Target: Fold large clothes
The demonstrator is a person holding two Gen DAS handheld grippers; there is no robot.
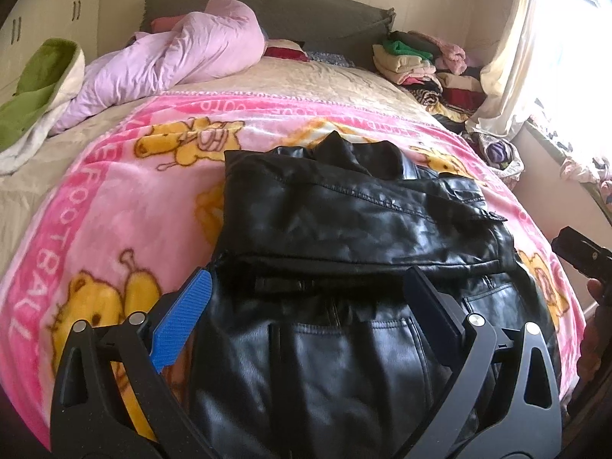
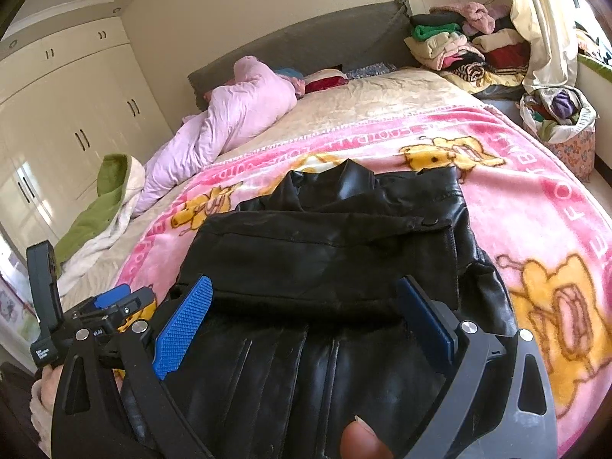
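Here, the big black leather jacket (image 1: 344, 229) lies flat on the pink fleece blanket with yellow cartoon bears (image 1: 114, 199), which covers the near part of the wide bed (image 1: 306, 76). The jacket is already partly folded. A thick folded band lies across its middle, and the collar end points away from me, toward the grey headboard (image 1: 267, 7). The bottom part with the pockets is closest to me, right under my tools.

My left gripper (image 1: 306, 294) hangs just over the near part of the jacket. Its two blue fingers are spread wide and hold nothing. My right gripper (image 2: 306, 302) is also spread wide with nothing between its fingers. It sits over the same near part, a bit to the right side.

The jacket's long way runs straight from me toward the headboard. Both tools are at the near end, so I think the next fold goes away from me. I would pinch the bottom edge, left tool on the left corner and right tool on the right corner, and lift it over the folded band. Both are about as near.

Farther off, a lilac rumpled quilt (image 1: 183, 53) lies by the headboard. A pile of folded clothes (image 1: 417, 61) sits in the far right corner.
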